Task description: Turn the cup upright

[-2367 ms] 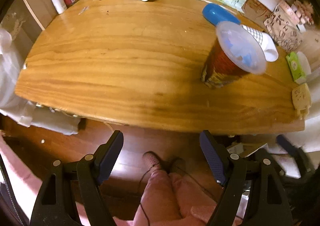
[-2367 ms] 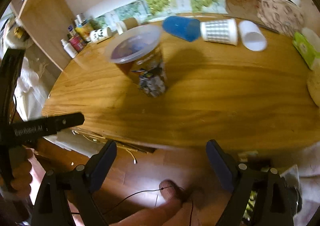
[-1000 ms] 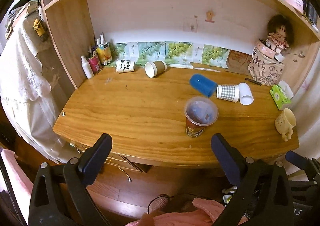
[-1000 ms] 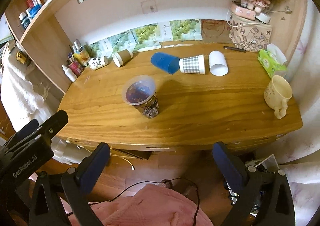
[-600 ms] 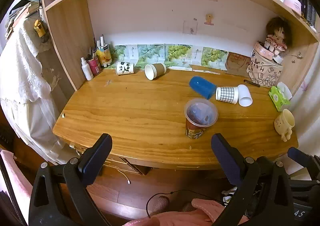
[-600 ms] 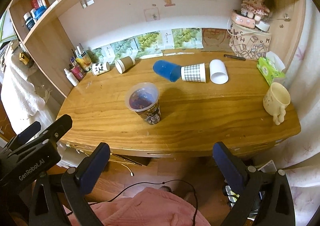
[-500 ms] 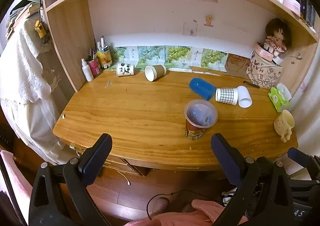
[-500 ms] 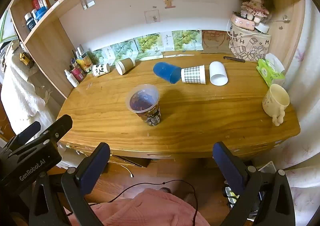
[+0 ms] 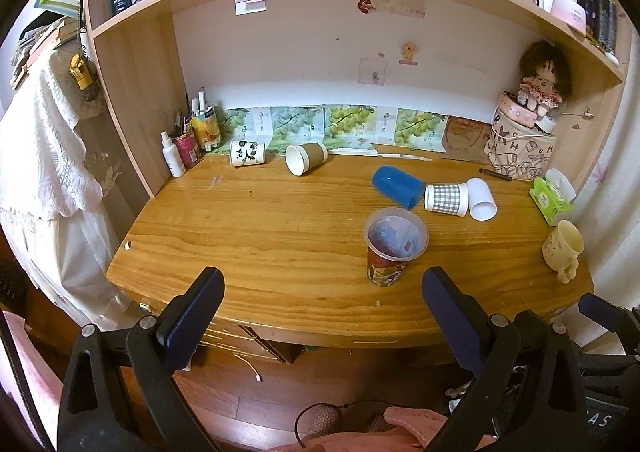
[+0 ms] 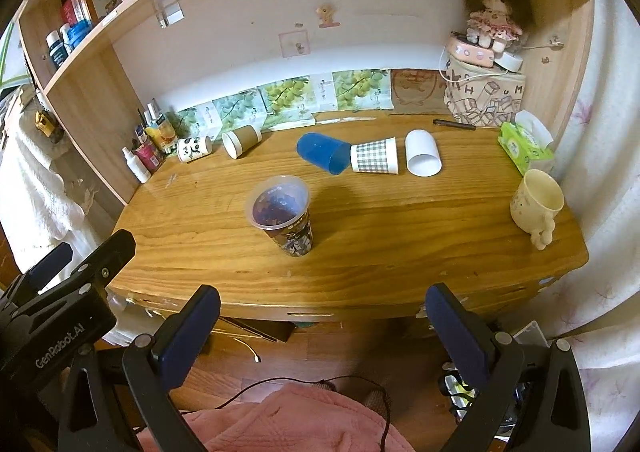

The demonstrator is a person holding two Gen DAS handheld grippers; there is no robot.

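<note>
One clear plastic cup with a printed sleeve [image 9: 394,246] is standing upright at centre frame on the wooden desk [image 9: 256,236], five cups are lying sideways behind it, and the left gripper [image 9: 320,316] and right gripper [image 10: 320,326] are both gaping wide, empty, below.

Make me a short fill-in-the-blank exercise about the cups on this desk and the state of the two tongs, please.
1. The printed plastic cup near the desk's front stands ____.
2. The blue cup lies on its ____, next to the checked paper cup.
3. The left tongs and the right tongs are both ____ and hold nothing.
4. The cream mug stands near the desk's ____ end.

Missing words: upright; side; open; right
</note>
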